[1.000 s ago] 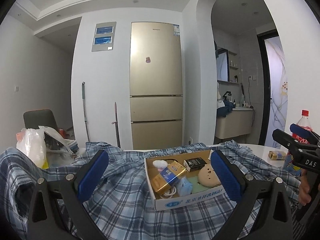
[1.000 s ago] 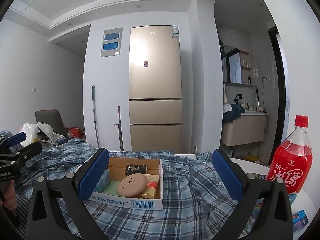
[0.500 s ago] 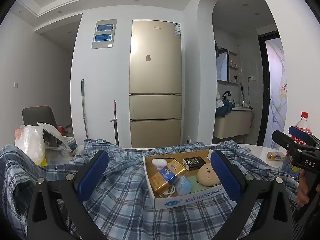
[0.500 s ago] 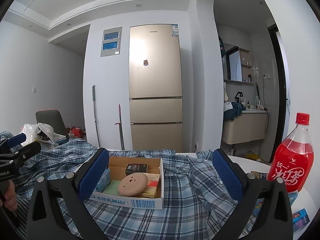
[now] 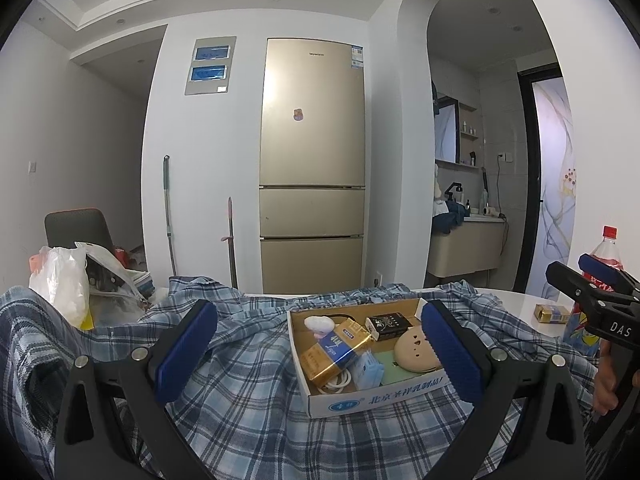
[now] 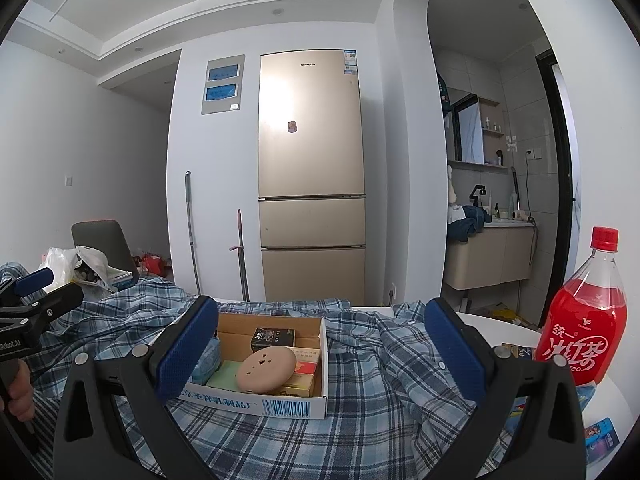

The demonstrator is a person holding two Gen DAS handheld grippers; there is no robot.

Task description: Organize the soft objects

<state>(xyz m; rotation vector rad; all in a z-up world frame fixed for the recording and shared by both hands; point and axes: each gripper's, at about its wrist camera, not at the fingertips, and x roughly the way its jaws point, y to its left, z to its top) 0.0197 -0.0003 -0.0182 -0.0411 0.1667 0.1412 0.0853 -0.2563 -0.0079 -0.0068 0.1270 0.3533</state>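
Note:
A blue plaid shirt lies spread and rumpled over the table; it also shows in the right wrist view. A shallow cardboard box with small packets and a round beige disc sits on top of the shirt; the box also shows in the right wrist view. My left gripper is open and empty, held above the shirt in front of the box. My right gripper is open and empty, above the shirt beside the box.
A red drink bottle stands on the white table at the right, with small packets near it. A white plastic bag sits at the left. A gold fridge and a chair stand behind.
Both views have shifted slightly; the scene sits a little lower in frame. Both grippers stay open and nothing on the table has moved.

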